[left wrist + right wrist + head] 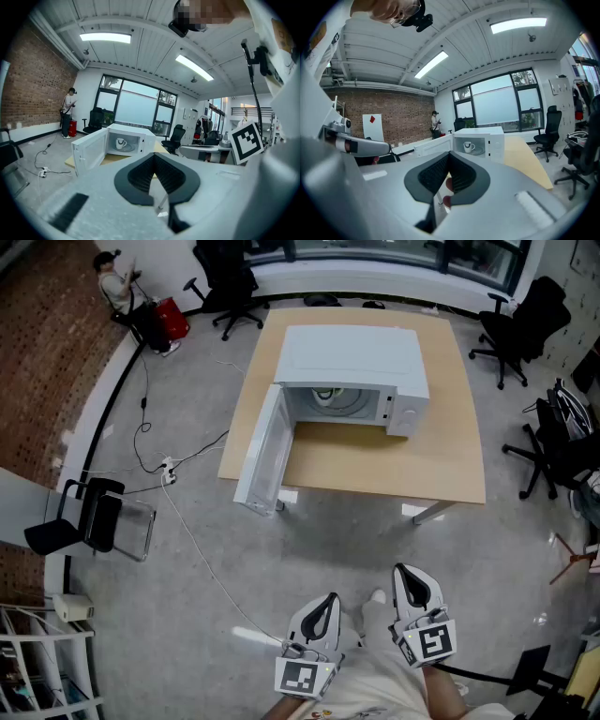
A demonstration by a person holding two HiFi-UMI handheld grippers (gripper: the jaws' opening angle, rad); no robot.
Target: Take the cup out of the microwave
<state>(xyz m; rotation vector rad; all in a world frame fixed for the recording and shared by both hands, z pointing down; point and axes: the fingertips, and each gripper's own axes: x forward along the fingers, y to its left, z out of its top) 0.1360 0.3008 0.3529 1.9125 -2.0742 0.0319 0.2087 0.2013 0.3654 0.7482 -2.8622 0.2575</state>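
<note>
- the left claw (pixel 329 600) sits low in the head view, close in front of the person, pointing ahead and tipped slightly downward.
- seen in the left gripper view, its two dark ribbed jaws meet at their tips, closed on nothing.
- its marker cube (pixel 301 678) faces up at the rear end, nearest the person's body.
- the right claw (pixel 404 571) is just beside the left one, not touching it, reaching a little further forward and tipped much the same way.
- the right gripper view shows its jaws pressed together at the front, with nothing held between them.
- the right marker cube (pixel 433 643) also faces up.
</note>
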